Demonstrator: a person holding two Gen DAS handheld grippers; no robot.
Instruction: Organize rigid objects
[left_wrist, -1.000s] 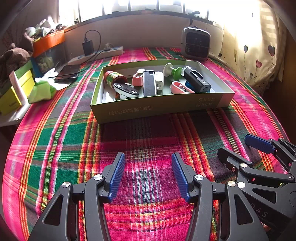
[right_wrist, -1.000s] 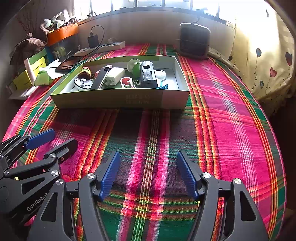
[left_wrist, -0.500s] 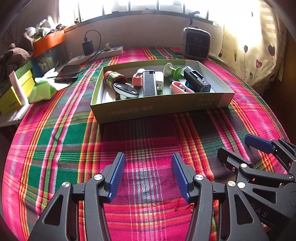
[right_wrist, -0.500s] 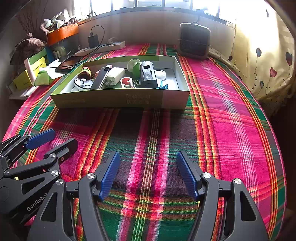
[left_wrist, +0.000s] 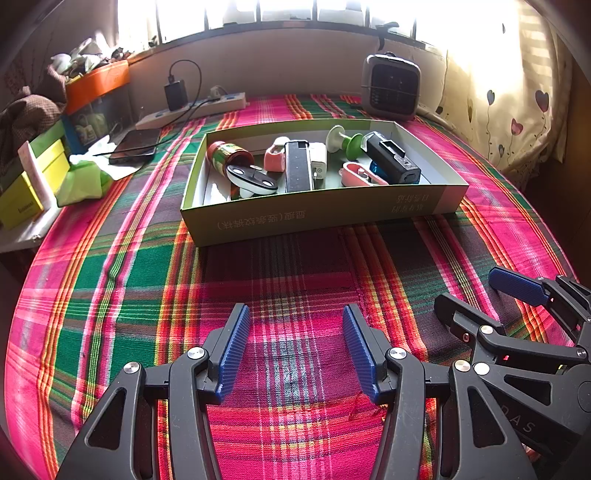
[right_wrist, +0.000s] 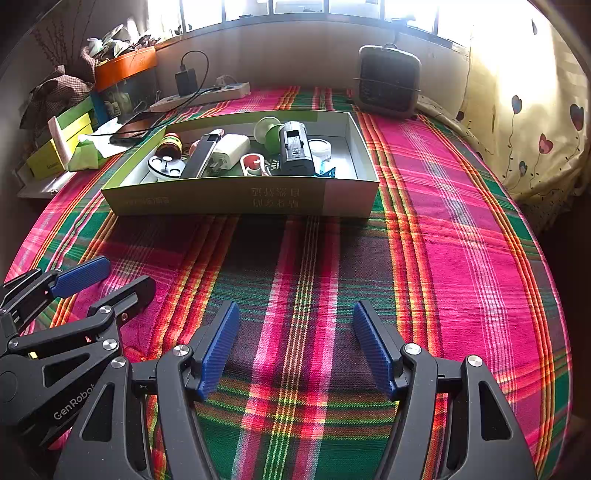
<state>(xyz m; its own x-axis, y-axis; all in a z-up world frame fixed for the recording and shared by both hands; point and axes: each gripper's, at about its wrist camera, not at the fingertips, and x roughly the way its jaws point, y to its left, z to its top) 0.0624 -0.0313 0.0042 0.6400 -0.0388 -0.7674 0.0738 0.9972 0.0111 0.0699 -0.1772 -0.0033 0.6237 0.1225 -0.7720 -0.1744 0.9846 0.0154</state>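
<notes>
A shallow green cardboard box (left_wrist: 314, 218) (right_wrist: 236, 199) sits on the plaid cloth ahead of both grippers. It holds several small items: a red-lidded jar (left_wrist: 227, 157), a black-and-white oval case (left_wrist: 251, 179), a long black bar (left_wrist: 298, 168), a white charger (left_wrist: 318, 160), a green-and-white suction toy (left_wrist: 345, 142), a pink clip (left_wrist: 360, 175) and a black device (left_wrist: 393, 162). My left gripper (left_wrist: 295, 347) is open low over the cloth, nothing between its blue pads. My right gripper (right_wrist: 295, 343) is open too, beside it and empty.
A small heater (left_wrist: 391, 88) stands behind the box. At the back left lie a power strip with charger (left_wrist: 192, 109), a dark phone (left_wrist: 136, 146), a green cloth (left_wrist: 83, 181), yellow-green boxes (left_wrist: 26, 188) and an orange bin (left_wrist: 98, 83). A curtain (left_wrist: 517, 92) hangs right.
</notes>
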